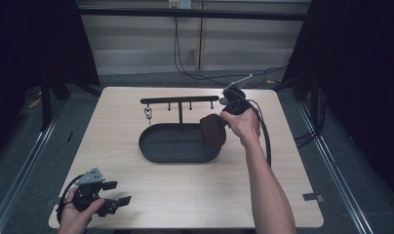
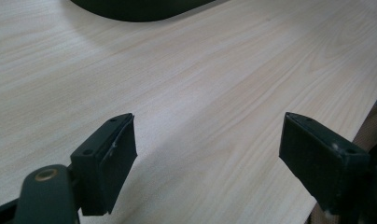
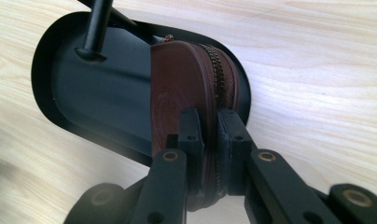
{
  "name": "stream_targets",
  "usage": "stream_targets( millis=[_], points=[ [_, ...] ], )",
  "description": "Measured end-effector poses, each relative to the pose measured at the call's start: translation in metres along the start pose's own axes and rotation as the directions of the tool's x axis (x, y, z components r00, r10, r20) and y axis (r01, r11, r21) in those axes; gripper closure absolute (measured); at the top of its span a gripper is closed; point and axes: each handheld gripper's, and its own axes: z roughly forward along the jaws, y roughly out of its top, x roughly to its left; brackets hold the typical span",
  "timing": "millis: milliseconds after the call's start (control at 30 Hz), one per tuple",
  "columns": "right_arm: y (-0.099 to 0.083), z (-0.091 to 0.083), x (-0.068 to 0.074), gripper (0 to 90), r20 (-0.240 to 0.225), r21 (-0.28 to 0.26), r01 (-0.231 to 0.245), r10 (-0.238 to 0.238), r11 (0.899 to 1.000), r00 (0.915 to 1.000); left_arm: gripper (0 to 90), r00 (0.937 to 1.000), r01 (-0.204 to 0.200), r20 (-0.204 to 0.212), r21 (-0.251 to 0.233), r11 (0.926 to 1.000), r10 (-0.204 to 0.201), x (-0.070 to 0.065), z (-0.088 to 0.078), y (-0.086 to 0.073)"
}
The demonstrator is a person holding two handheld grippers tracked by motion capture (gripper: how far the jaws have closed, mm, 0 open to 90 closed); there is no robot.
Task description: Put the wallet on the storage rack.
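Right gripper [image 3: 207, 135] is clamping the brown zip pouch [image 3: 186, 88] by its edge over the black tray [image 3: 74, 93]; it's looking soft, probably light. Left gripper [image 2: 205, 158] is resting, jaws apart.

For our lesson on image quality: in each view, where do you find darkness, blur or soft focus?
High view: black surroundings, the table evenly lit. Left gripper view: the left tool is soft-focused, wood grain sharper. Right gripper view: the brown pouch fairly sharp, the right tool near the lens blurred.
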Motion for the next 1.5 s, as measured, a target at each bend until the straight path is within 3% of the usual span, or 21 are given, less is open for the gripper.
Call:
stream_targets(
  millis=[367, 967, 1500],
  points=[
    [-0.003, 0.028, -0.009, 81.5, -0.044, 0.002, -0.034, 0.034, 0.999, 0.9984, 18.6, 1.0, 0.006, 0.0, 0.003, 1.0, -0.006, 0.001, 0.0, 0.0],
    [-0.005, 0.055, -0.013, 81.2, -0.104, 0.011, -0.056, 0.057, 0.998, 0.993, 18.6, 0.9999, 0.011, 0.001, -0.003, 0.9999, -0.011, 0.002, 0.0, 0.0],
    [-0.008, 0.063, -0.016, 75.6, -0.074, -0.035, -0.059, 0.057, 0.998, 0.9956, 18.7, 0.9999, 0.011, 0.006, -0.003, 0.9999, -0.011, 0.003, -0.001, 0.0]
  ],
)
